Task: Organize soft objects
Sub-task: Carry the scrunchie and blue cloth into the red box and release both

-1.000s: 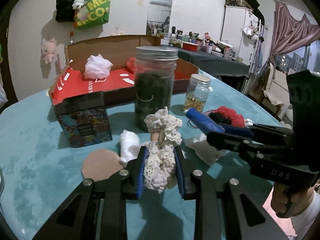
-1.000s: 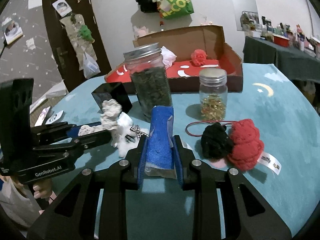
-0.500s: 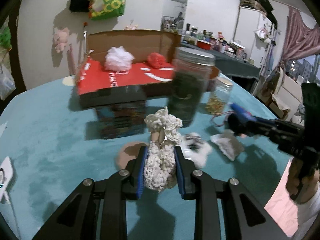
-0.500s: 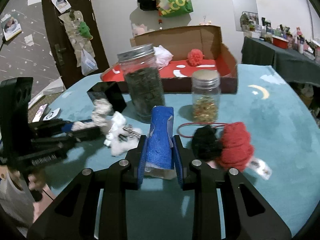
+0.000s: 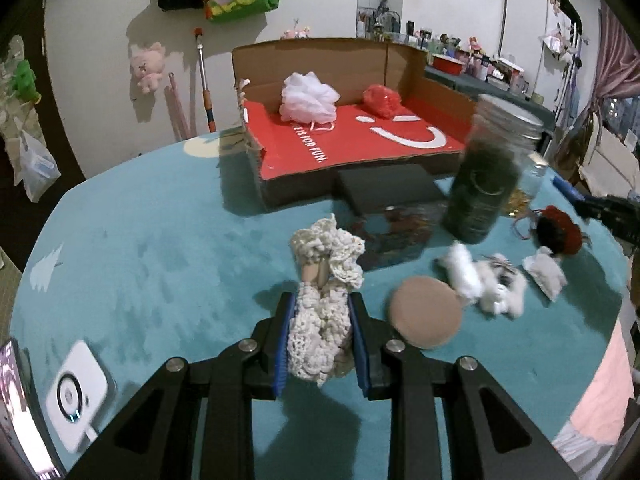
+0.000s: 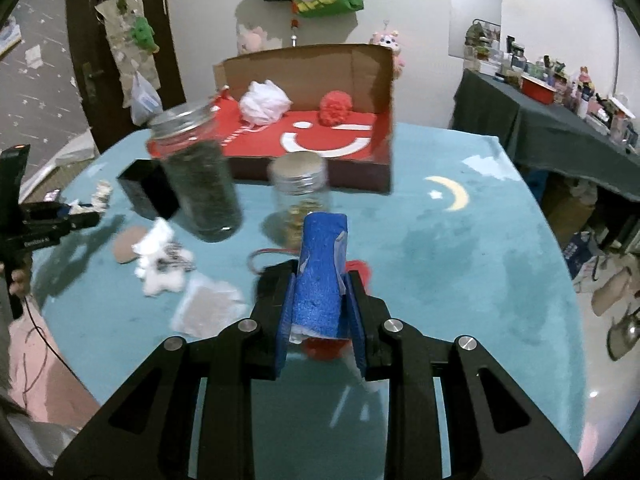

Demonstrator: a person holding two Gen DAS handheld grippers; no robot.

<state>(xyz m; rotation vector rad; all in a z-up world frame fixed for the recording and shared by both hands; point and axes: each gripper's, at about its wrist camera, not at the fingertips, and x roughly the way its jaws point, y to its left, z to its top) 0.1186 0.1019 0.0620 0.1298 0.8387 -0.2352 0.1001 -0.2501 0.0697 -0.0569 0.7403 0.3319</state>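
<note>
My left gripper (image 5: 320, 312) is shut on a cream crocheted doll (image 5: 326, 276), held above the teal table. My right gripper (image 6: 320, 292) is shut on a blue foam sponge (image 6: 322, 268), which hides much of the red and black yarn balls (image 6: 358, 270) below it. The open cardboard box (image 5: 352, 140) with a red smiley floor stands at the back and holds a white mesh puff (image 5: 308, 98) and a red pompom (image 5: 382, 100). On the table lie a white fluffy piece (image 5: 480, 284), a tan round pad (image 5: 426, 312) and a small pale sachet (image 5: 546, 274).
A tall jar of dark leaves (image 6: 198, 184) and a small glass jar with a metal lid (image 6: 300, 196) stand before the box, beside a black box (image 6: 146, 192). A white device (image 5: 78, 394) lies near the left table edge. The left gripper (image 6: 44, 224) shows at the right wrist view's left.
Both grippers have swung left and risen slightly, still holding their objects. The cardboard box now sits more centrally in both views and the jars have shifted right in the left wrist view.
</note>
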